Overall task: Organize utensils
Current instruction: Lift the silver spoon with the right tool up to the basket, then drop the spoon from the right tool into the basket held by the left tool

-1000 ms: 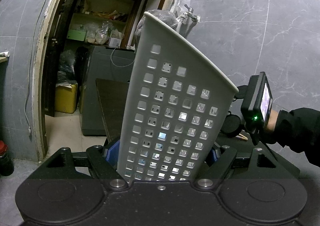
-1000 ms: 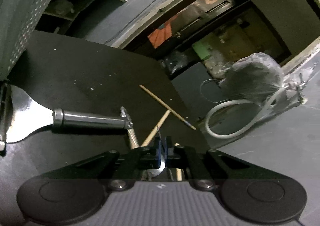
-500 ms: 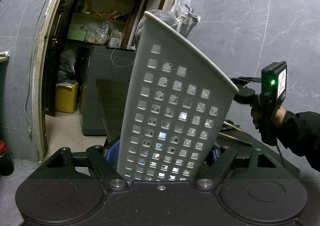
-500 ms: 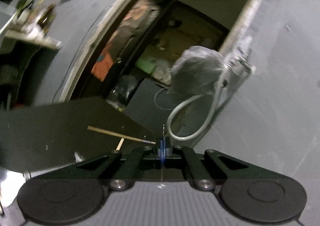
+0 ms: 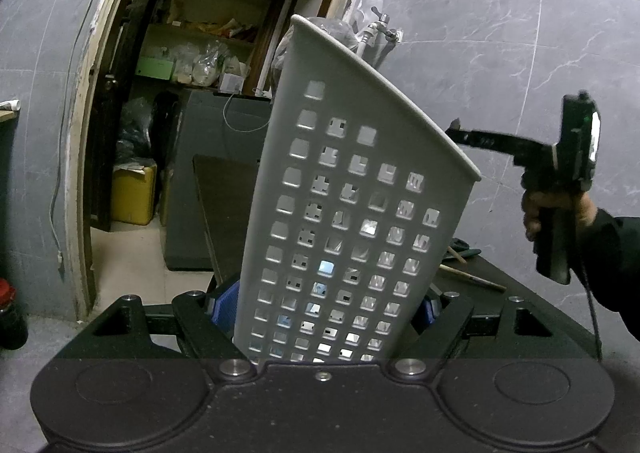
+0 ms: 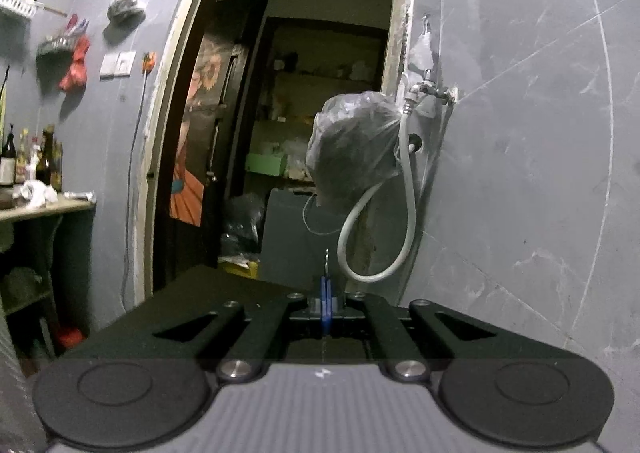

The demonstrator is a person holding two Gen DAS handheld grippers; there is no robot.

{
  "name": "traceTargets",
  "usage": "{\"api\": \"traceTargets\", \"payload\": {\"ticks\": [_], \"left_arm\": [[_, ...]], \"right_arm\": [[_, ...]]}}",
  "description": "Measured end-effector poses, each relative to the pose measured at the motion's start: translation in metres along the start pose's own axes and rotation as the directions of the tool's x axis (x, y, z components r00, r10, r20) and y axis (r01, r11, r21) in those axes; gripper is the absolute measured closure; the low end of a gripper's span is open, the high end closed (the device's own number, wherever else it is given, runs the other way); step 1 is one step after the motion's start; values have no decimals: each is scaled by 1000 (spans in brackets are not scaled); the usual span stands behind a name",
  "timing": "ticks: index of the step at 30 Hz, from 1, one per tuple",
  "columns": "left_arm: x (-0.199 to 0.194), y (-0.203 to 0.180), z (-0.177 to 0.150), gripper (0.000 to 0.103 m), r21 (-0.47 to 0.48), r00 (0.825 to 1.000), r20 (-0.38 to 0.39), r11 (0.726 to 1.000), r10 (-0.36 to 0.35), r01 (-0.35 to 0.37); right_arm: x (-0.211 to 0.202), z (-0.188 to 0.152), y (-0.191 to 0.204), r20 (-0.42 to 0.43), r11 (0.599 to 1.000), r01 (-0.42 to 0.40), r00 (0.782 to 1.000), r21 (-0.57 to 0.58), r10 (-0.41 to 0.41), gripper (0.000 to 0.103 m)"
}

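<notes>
1. The left tongs (image 5: 326,317) pinch the base of a pale plastic holder (image 5: 352,213), which is tilted, its open mouth leaning toward the upper right.
2. The holder tapers toward the bottom, has a smooth rolled rim, and its wall is pierced by rows of small square holes; bright glints show through some of them, though what is inside cannot be told.
3. The right tongs (image 6: 325,295) are pressed together on a thin metal piece that stands up between the blue pads (image 6: 323,305); which utensil it belongs to cannot be told from here.
4. In the left view the right tongs are held by a hand (image 5: 554,209) in a dark sleeve, raised about level with the holder's rim and apart from it on the right.
5. Below and right of the holder, on the dark matte desk (image 5: 480,273), lie slim wooden chopsticks (image 5: 472,277) and something with a green handle (image 5: 466,251).
6. Judged from this, the task is partway: the pinched piece has yet to go into the holder, and the things on the desk still wait.
</notes>
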State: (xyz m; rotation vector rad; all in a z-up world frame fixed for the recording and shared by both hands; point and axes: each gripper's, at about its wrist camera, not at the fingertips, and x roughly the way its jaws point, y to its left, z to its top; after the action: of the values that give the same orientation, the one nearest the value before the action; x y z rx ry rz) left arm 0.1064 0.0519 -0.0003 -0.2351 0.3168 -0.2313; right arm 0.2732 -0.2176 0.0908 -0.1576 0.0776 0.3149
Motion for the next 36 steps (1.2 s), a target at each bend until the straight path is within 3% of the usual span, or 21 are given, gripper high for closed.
{"api": "traceTargets", "payload": {"ticks": [8,13,24,32,36], "left_arm": [[0,0,0,21,-1,1000,1,1000,0,0],[1,2,-1,21,-3,1000,3,1000,-3,3],[1,2,-1,21,-3,1000,3,1000,-3,3],[2,2,-1,21,-6,1000,4,1000,-5,5],[3,2,-2,21,-5,1000,4,1000,-7,7]], "right_arm": [[-40,29,26,91,998,-58,994,-11,59,103],[-69,57,43,181,993,-111,977,-29,114,103],[-131,112,83,344,950,-302,887,-76,309,103],[-142,112,111,333,883,-466,826,-48,454,103],[-140,102,117,326,853,-523,807,5,493,103]]}}
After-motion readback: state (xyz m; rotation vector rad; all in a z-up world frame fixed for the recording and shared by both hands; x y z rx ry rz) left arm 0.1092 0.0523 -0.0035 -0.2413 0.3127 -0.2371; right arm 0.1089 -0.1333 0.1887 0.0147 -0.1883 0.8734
